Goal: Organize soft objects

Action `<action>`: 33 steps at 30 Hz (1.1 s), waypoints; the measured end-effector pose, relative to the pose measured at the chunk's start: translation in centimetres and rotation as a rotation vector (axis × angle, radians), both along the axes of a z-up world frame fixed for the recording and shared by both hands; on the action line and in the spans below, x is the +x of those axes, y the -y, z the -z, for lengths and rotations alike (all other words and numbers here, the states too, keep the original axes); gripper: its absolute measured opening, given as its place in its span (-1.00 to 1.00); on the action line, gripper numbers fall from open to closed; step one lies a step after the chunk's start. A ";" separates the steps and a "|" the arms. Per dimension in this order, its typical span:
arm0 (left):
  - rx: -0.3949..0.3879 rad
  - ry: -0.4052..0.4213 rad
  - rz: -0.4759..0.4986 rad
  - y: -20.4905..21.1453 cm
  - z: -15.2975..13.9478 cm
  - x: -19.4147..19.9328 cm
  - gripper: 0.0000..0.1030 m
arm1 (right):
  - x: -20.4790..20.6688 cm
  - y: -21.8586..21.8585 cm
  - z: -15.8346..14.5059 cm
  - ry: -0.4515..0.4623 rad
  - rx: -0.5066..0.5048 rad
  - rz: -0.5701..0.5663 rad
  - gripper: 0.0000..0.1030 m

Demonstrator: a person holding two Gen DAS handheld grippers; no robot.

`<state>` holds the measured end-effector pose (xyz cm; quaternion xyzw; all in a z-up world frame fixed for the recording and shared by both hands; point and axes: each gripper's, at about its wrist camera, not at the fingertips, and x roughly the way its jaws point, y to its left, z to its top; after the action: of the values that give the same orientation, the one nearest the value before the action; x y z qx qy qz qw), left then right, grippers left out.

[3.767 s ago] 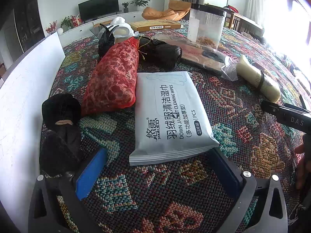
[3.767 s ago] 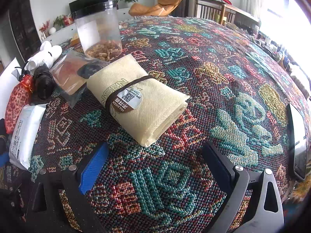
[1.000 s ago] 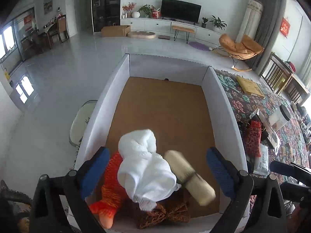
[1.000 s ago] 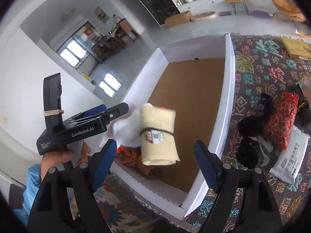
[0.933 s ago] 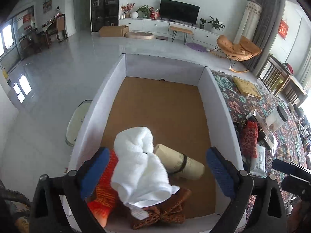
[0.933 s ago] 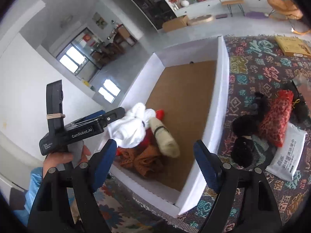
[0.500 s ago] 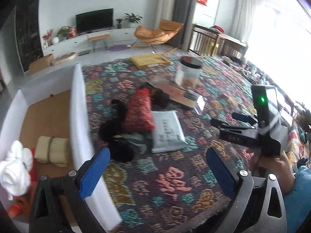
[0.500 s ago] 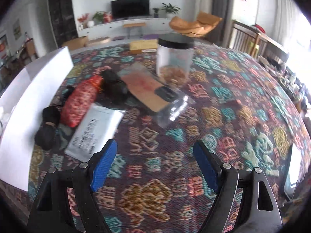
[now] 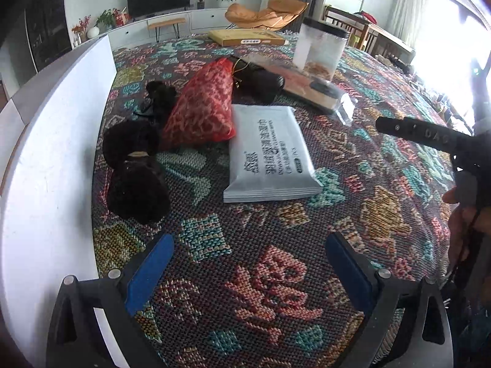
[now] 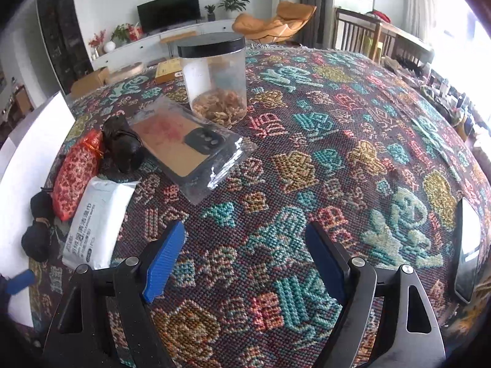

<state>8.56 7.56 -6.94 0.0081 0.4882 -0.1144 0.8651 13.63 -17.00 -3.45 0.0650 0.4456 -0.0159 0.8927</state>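
Both the left claw (image 9: 248, 263) and right claw (image 10: 245, 254) gape empty over the table (image 10: 337, 159), wipes pack (image 9: 270, 150) mid-frame.

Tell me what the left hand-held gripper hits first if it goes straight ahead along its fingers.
Probably the white wipes pack, which lies flat almost dead ahead of the open left hand-held gripper, with only patterned tablecloth between them. Depth is unclear; angled downward, it would meet the cloth first.

wipes pack (image 9: 270, 153) right of pouch (image 9: 201, 109)
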 end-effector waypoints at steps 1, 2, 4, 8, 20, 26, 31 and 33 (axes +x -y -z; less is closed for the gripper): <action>-0.003 -0.005 -0.015 -0.3 0.7 0.4 0.92 | 0.4 0.1 0.6 -0.008 0.026 0.016 0.62; -0.008 -0.007 -0.030 -0.5 1.1 0.7 0.92 | 0.6 0.2 1.3 -0.012 0.042 0.037 0.62; -0.025 -0.009 -0.058 -1.0 1.7 1.4 0.92 | 0.4 0.4 2.6 -0.009 0.030 0.076 0.62; -0.039 0.030 -0.076 -1.5 1.8 2.6 0.92 | -0.8 0.6 3.4 0.039 -0.017 0.091 0.62; 0.070 0.076 -0.037 -0.2 2.4 3.1 1.00 | -0.5 -0.4 4.0 -0.004 -0.081 0.072 0.71; 0.074 0.077 -0.037 -0.2 2.4 3.1 1.00 | -0.5 -0.5 3.9 -0.003 -0.079 0.073 0.72; 0.074 0.078 -0.038 -0.2 2.5 3.1 1.00 | -0.5 -0.5 3.9 -0.003 -0.079 0.073 0.72; 0.074 0.078 -0.038 -0.2 2.5 3.1 1.00 | -0.5 -0.5 3.9 -0.003 -0.079 0.073 0.72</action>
<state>11.67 7.77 -9.39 0.0352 0.4583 -0.0797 0.8845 13.14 -16.53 -7.39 0.0460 0.4434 -0.0659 0.8927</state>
